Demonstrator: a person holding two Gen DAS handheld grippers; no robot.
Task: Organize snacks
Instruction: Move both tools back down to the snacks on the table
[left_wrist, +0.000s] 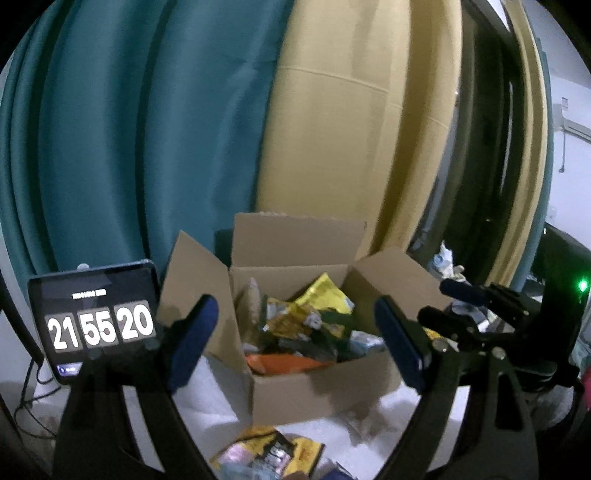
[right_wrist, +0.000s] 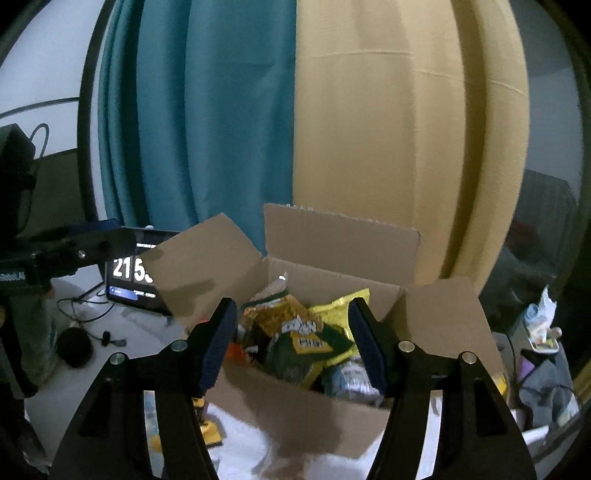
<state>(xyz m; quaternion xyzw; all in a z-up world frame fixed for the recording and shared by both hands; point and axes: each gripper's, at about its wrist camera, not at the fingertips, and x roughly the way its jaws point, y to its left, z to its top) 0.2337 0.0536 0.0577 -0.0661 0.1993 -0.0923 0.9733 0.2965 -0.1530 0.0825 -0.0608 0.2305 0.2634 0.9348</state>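
Observation:
An open cardboard box (left_wrist: 317, 395) stands on a white surface with its flaps up. It holds several snack packets (left_wrist: 314, 321), yellow, green and orange; they also show in the right wrist view (right_wrist: 310, 339). My left gripper (left_wrist: 295, 339) is open and empty, held above the box's near side. My right gripper (right_wrist: 291, 343) is open and empty, just before the box's (right_wrist: 295, 410) near wall. It also shows at the right of the left wrist view (left_wrist: 461, 302). A yellow and black snack packet (left_wrist: 269, 454) lies on the surface in front of the box.
A tablet (left_wrist: 96, 325) showing a clock stands left of the box, with cables beside it. Teal and tan curtains (left_wrist: 221, 129) hang behind. Cluttered items (right_wrist: 539, 332) lie to the right of the box. A dark round object (right_wrist: 74, 347) lies at the left.

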